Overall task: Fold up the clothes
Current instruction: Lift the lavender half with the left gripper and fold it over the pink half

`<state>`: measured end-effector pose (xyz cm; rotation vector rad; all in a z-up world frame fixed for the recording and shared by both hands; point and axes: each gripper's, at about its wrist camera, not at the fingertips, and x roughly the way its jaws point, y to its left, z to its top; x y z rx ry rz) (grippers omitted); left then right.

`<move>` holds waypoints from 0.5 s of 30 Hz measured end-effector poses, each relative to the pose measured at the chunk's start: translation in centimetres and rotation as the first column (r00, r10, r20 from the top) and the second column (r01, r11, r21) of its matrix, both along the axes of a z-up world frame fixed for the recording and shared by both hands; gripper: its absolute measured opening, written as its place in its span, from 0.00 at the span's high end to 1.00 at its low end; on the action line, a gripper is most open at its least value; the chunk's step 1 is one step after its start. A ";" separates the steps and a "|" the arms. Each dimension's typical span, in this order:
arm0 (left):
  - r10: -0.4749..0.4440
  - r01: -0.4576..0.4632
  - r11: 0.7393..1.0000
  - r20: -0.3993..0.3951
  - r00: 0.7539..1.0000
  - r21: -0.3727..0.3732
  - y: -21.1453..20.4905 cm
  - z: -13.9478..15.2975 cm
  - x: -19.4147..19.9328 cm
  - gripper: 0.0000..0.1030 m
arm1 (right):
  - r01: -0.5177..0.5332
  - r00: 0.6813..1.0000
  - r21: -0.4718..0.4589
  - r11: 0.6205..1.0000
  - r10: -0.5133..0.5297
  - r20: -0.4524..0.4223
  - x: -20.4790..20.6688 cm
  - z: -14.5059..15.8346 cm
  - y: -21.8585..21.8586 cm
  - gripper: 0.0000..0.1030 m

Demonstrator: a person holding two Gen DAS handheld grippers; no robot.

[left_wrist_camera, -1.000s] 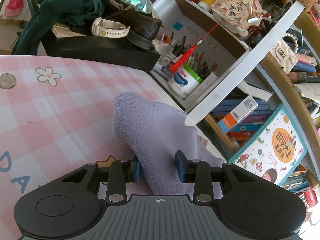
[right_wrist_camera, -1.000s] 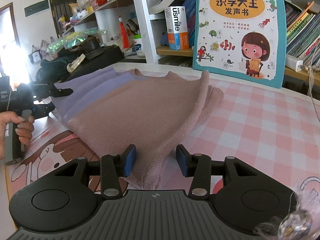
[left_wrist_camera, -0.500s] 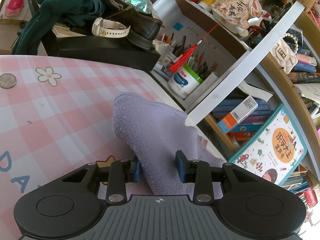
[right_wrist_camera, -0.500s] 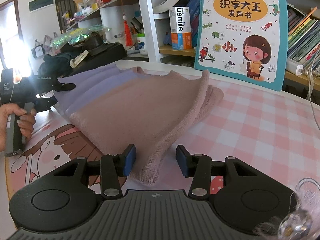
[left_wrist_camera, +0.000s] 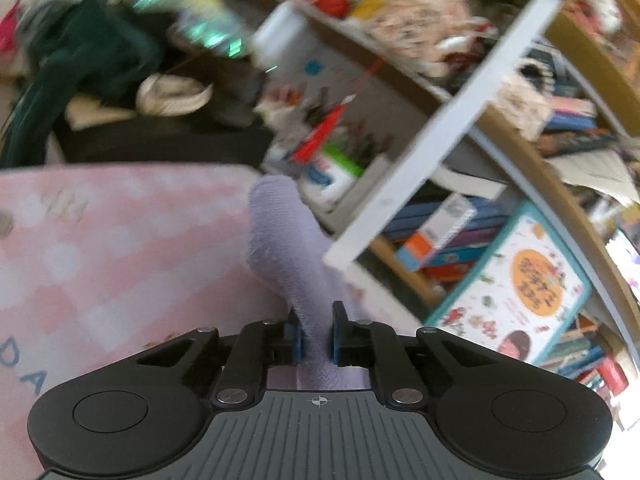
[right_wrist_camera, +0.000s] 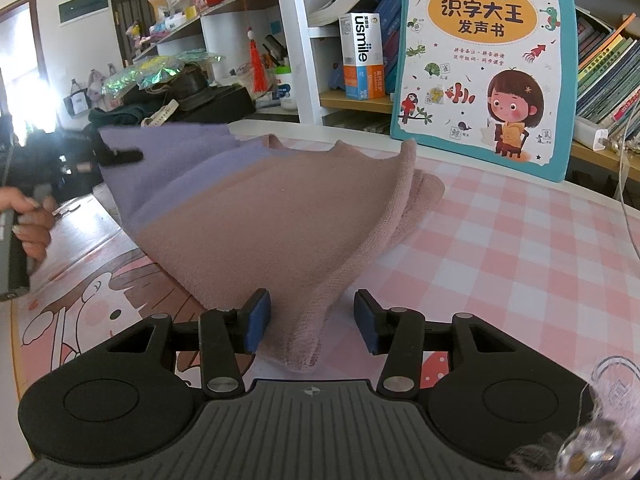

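Observation:
A knitted garment, lilac at one end and dusty pink at the other (right_wrist_camera: 280, 216), lies on the pink checked table cover (right_wrist_camera: 520, 264). My left gripper (left_wrist_camera: 316, 338) is shut on the lilac end (left_wrist_camera: 280, 232) and holds it lifted; the left wrist view is blurred by motion. It also shows in the right wrist view (right_wrist_camera: 116, 156) at the far left, with the lilac edge raised. My right gripper (right_wrist_camera: 312, 322) is open, its jaws on either side of the pink end's corner (right_wrist_camera: 304, 344), which lies between them.
A children's picture book (right_wrist_camera: 484, 64) leans against the bookshelf (right_wrist_camera: 360, 100) behind the table. A black box with a shoe, watch and dark clothes (right_wrist_camera: 180, 92) stands at the far left. A coin (left_wrist_camera: 5, 224) lies on the cover.
My left gripper has closed on the lilac end and lifted it, moving fast. My right gripper has stayed open and moved slightly forward around the pink corner.

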<state>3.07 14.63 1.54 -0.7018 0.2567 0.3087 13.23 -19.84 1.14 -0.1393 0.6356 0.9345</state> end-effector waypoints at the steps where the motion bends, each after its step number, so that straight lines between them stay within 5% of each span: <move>1: -0.010 0.010 1.000 0.008 1.000 0.024 -0.5 0.6 0.0 0.89 | -0.001 1.000 0.000 1.000 0.001 0.000 0.0 0.0 0.0 0.57; 9: -0.144 0.129 0.962 0.047 0.988 0.240 -6.7 4.4 0.9 0.89 | -0.001 1.000 0.000 1.000 0.001 0.000 0.0 0.0 0.0 0.56; 13: -0.249 0.219 0.906 0.037 0.968 0.363 -11.2 5.4 1.8 0.89 | -0.002 1.000 0.000 1.000 0.002 0.000 0.1 0.0 0.0 0.56; 15: -0.323 0.295 0.836 -0.021 0.946 0.463 -14.4 4.7 2.0 0.88 | -0.003 1.000 0.001 1.000 0.003 -0.001 0.0 0.0 0.0 0.55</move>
